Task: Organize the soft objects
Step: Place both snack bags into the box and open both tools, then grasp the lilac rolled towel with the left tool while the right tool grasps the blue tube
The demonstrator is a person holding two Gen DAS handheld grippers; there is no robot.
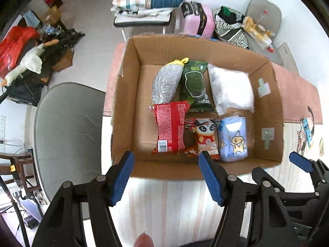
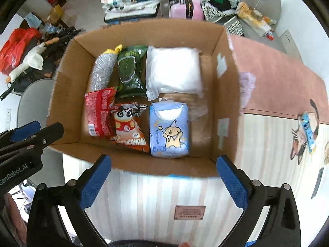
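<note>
The worktop (image 2: 277,78) runs wide under everything, part pink cloth, part striped cover, and on it sits the big cardboard box (image 2: 226,94), flaps up, open to both cameras. Inside the box, six soft packs lie flat in two rows. Back row: the white pack (image 2: 174,70) on the right, the green snack bag (image 2: 130,70) in the middle touching it, and the silver mesh pouch (image 2: 101,70) with its yellow top on the left. Front row: the blue tissue pack (image 2: 169,131) with a cartoon cat on the right, the panda snack bag (image 2: 128,123) just beside it, and the red packet (image 2: 98,113) on the left, its edge overlapping the panda bag.

The right gripper (image 2: 164,175) hangs over the near wall of the box, jaws spread wide, nothing between them. The left gripper (image 1: 166,173) sits beside it at the same wall, jaws also parted and holding nothing.
</note>
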